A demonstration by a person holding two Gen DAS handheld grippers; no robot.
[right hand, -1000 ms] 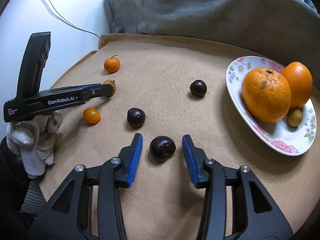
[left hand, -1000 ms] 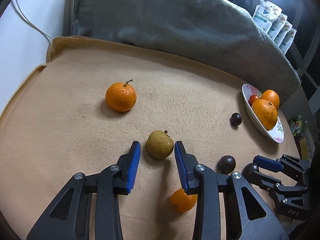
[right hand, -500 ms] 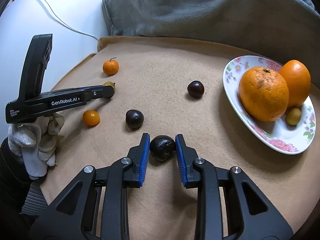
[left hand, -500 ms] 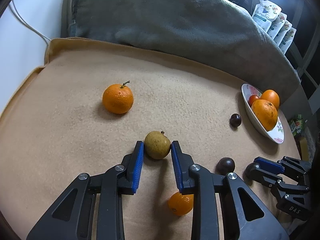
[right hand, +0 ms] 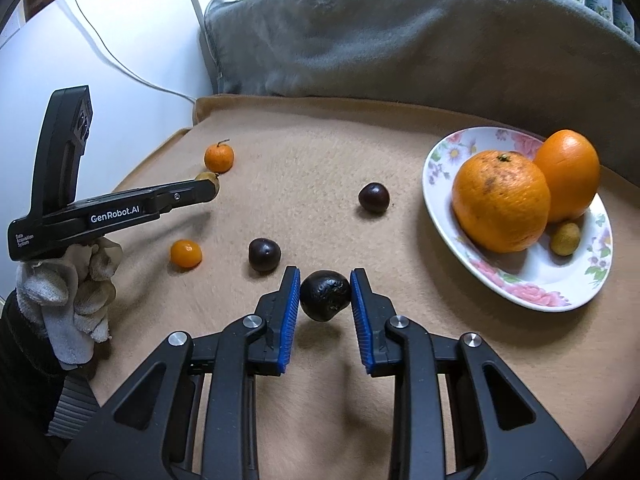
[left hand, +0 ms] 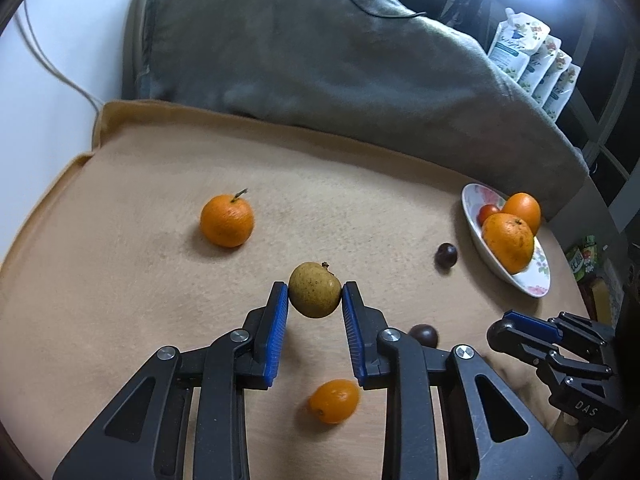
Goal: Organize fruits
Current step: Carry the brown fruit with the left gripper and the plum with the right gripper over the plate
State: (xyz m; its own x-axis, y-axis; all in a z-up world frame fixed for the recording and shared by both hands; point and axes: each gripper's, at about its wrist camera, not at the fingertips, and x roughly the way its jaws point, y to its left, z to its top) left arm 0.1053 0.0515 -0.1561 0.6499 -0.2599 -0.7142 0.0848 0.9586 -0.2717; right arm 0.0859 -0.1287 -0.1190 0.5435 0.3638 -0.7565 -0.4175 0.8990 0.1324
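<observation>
Your left tool (left hand: 315,298) is clamping the brown-yellow fruit (left hand: 314,295) at worktop centre; your right tool (right hand: 325,294) is gripping the dark fruit (right hand: 325,295), the plate (right hand: 516,280) at its two o'clock.

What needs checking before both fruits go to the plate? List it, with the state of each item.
1. Left tool shut on the yellow-brown fruit, pads on both sides: ok.
2. Right tool shut on the wrinkled dark fruit: ok.
3. Both fruits lifted clear of the beige cloth: cannot tell.
4. Room on the flowered plate: ok, bare patch at the near side, beside the two large oranges and a small yellowish fruit.
5. Path from the right tool to the plate: ok, bare cloth between.
6. Path for the left tool: not ok; a dark round fruit lies just before the plate.
</observation>
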